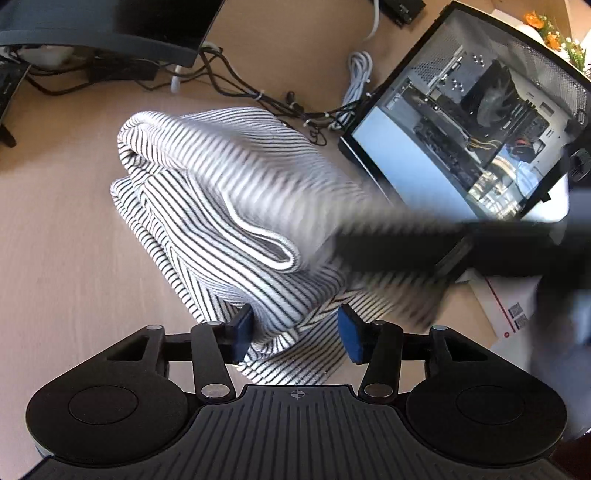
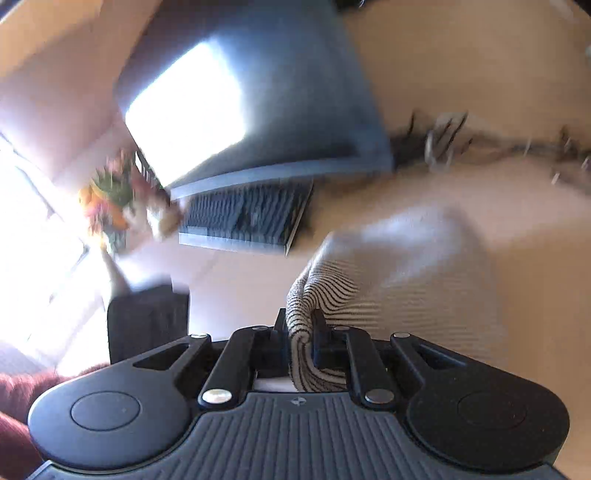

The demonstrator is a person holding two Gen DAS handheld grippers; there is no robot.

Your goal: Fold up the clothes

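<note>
A white garment with thin black stripes (image 1: pixel 229 206) lies bunched in folds on the wooden desk (image 1: pixel 55 236). My left gripper (image 1: pixel 295 332) is open, its blue pads on either side of the garment's near edge. My right gripper (image 2: pixel 301 332) is shut on a fold of the striped garment (image 2: pixel 399 266) and holds it above the desk. In the left wrist view the right gripper (image 1: pixel 461 247) shows as a dark blur over the garment's right side.
An open computer case (image 1: pixel 480 122) stands at the right, cables (image 1: pixel 258 96) run behind the garment, and a monitor base (image 1: pixel 110 33) sits at the back left. A white box (image 1: pixel 517 314) lies at the right. Flowers (image 2: pixel 110 199) and a keyboard (image 2: pixel 247 218) show in the blurred right view.
</note>
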